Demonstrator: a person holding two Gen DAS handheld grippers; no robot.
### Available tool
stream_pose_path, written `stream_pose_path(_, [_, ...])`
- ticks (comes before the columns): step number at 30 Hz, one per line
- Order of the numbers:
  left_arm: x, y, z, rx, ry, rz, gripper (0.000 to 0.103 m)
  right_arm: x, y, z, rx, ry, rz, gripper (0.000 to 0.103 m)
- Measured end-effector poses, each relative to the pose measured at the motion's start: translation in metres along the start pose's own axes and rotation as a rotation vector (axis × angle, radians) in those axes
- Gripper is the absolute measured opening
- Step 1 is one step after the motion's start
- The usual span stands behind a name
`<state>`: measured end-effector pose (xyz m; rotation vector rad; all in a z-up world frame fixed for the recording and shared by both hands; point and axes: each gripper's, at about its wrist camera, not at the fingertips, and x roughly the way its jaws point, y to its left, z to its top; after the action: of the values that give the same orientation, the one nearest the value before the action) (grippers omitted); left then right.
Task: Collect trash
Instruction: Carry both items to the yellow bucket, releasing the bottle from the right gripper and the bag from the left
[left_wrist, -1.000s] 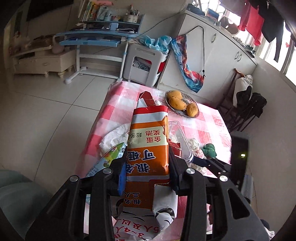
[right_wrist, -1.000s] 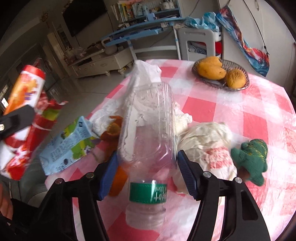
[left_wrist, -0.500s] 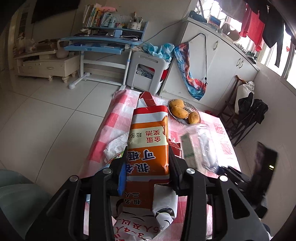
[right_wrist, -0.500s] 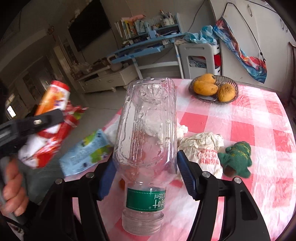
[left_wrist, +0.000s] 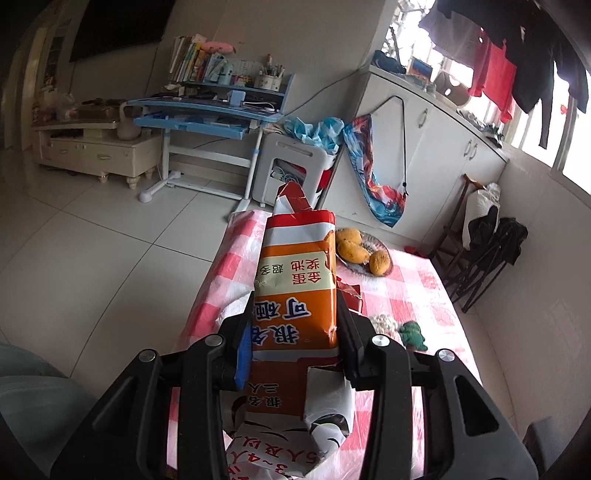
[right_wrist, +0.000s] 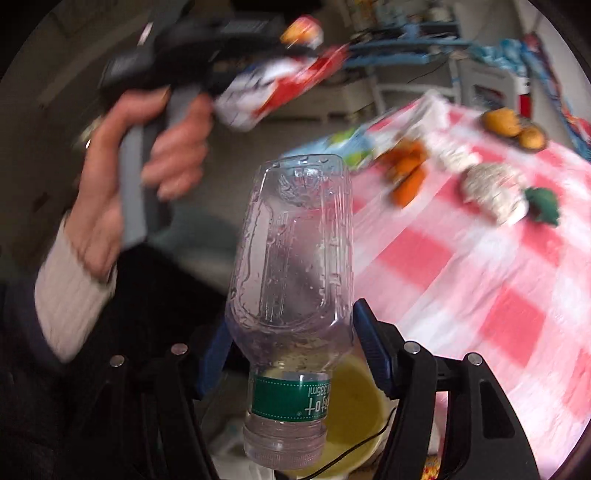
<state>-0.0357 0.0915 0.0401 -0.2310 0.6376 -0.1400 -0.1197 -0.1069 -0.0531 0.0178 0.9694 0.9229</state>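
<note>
Here the left tool (left_wrist: 295, 343) clamps an orange carton (left_wrist: 295, 295), the right tool (right_wrist: 291, 354) a clear bottle (right_wrist: 291, 266).

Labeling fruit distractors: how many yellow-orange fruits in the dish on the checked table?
3 yellow-orange fruits in the dish: one at the back, one in the middle, one at the front right. More could be hidden behind them.

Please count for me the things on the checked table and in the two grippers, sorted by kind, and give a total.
Trash held in grippers: 2 (orange and white torn paper carton in the left gripper, clear plastic bottle in the right gripper)
Yellow fruits in the metal dish: 3
Green stuffed toys: 1
Blue and green drink cartons: 1
Crumpled white papers: 2 at least
Total: 9
</note>
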Motion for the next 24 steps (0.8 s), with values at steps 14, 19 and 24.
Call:
stream_pose_path(14, [-0.015,-0.039,-0.094,0.152,0.174,-0.009,0.037,0.07,0.028,-0.027,-0.151,0.246,-0.028,0.073])
stream_pose_path(19, [-0.02,-0.041,-0.121,0.177,0.239,0.003,0.037,0.032,0.013,-0.021,-0.073,0.109,-0.118,0.076])
stream_pose_path(24, [-0.025,-0.054,-0.159,0.239,0.329,-0.007,0.037,0.006,0.004,-0.017,-0.002,0.012,-0.204,0.077])
